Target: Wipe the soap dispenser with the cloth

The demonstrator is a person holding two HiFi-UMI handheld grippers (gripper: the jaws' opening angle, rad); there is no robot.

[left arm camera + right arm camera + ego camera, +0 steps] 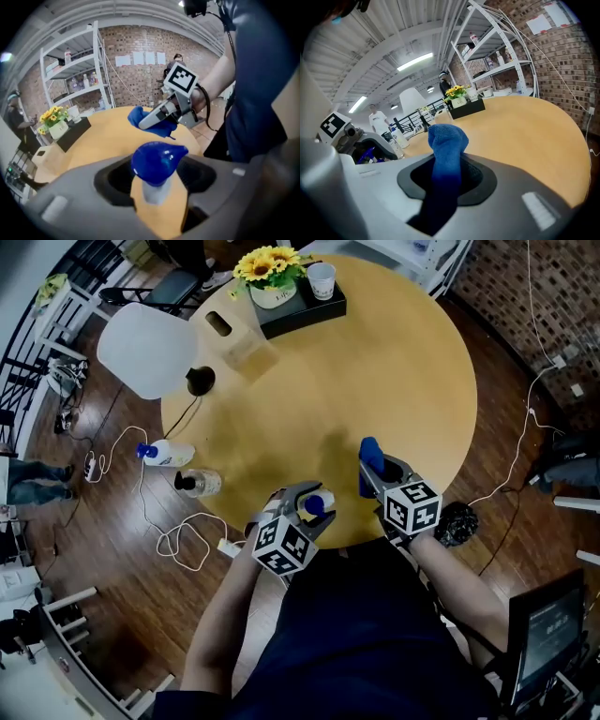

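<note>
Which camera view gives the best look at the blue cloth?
The right gripper view: the blue cloth fills the centre, clamped in the right hand-held gripper. The left gripper view shows it smaller, from the side; the head view shows only a small tip.

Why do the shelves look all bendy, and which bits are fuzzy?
Right gripper view: the wide lens bends the shelves, and the ceiling light glares. Left gripper view: the soap dispenser, so close, looks soft. Head view: sharpest, with faint shadows on the table.

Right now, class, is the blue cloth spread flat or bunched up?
Bunched up: the blue cloth sticks up as a narrow wad, pinched in the right gripper.
</note>
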